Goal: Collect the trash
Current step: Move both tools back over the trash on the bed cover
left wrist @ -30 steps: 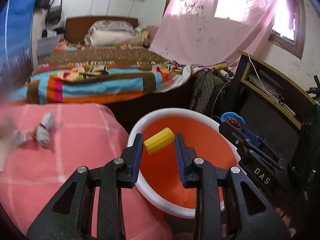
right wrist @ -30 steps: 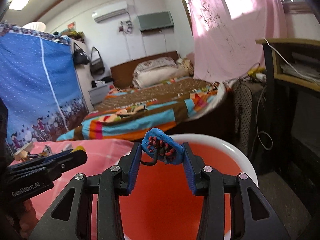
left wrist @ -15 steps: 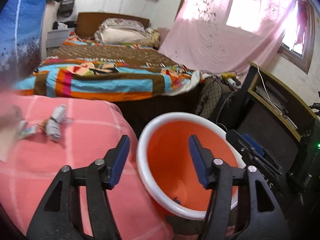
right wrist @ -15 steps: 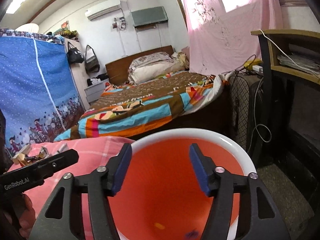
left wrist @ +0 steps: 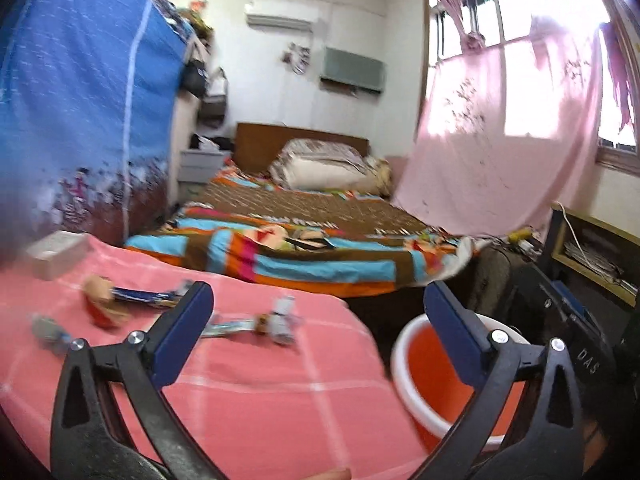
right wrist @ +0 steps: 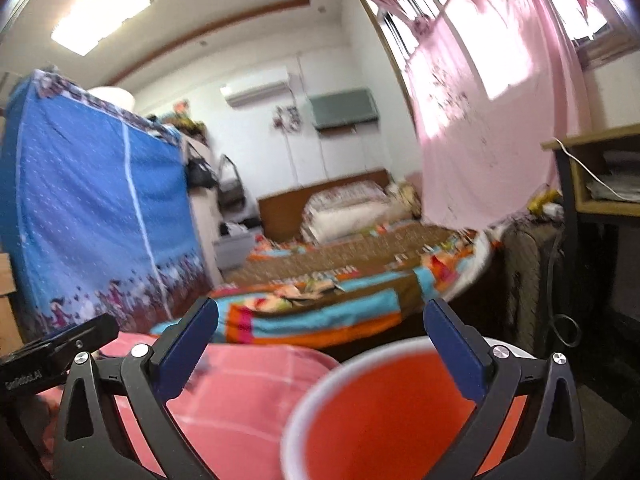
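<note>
Scraps of trash (left wrist: pixel 276 322) lie on the pink blanket (left wrist: pixel 256 396) at 11 o'clock; the left gripper (left wrist: pixel 318 334) gapes empty. Orange bucket (right wrist: pixel 400 412) (white-rimmed) at 5 o'clock; right gripper (right wrist: pixel 320 344) likewise spread, empty.

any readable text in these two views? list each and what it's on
"DAS": white letters on the black body of the right hand-held gripper, at the right edge of the left wrist view.
"GenRobot.AI": small white print on the black body of the left hand-held gripper, at the left edge of the right wrist view; soft but legible.
Wrappers on the pink cloth: print too blurred to read.
</note>
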The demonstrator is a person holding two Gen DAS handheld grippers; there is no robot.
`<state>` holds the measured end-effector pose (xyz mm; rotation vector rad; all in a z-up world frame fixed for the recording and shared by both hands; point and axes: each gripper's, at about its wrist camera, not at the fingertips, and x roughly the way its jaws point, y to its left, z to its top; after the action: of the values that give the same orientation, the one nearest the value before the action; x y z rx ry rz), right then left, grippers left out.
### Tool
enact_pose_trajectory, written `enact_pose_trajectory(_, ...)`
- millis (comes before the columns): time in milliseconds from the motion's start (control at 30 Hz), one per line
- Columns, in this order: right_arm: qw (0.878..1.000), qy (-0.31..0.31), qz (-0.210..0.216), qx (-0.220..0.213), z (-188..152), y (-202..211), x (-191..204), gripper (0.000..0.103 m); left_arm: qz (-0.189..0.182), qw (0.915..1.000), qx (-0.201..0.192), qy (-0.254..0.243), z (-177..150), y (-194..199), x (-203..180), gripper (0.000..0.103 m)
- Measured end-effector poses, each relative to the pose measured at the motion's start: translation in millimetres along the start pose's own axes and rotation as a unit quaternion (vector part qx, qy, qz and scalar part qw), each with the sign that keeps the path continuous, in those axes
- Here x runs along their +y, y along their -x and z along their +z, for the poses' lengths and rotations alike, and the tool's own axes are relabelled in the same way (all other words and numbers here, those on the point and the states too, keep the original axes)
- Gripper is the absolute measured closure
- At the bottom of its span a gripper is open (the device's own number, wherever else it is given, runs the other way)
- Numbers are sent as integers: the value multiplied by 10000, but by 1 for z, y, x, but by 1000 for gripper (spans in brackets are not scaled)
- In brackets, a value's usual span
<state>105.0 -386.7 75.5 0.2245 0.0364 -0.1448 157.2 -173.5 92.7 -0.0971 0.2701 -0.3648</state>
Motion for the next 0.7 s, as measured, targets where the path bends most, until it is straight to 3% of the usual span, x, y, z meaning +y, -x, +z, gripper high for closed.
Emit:
enact_pose_trajectory(367,9929,196,1016,-588,-4,0,78,0,1123,9916,-636,-19,-8,55,70,0)
enact_pose_trajectory(567,9863,483,1439,-642,-15,-2,116,0,1617,9829,-868,-136,-14,78,109,0)
enact_pose_trajectory(700,9825,643,1676,-504,-25,-11,141,0,1817,9800,-787,-200,-17,84,131,0)
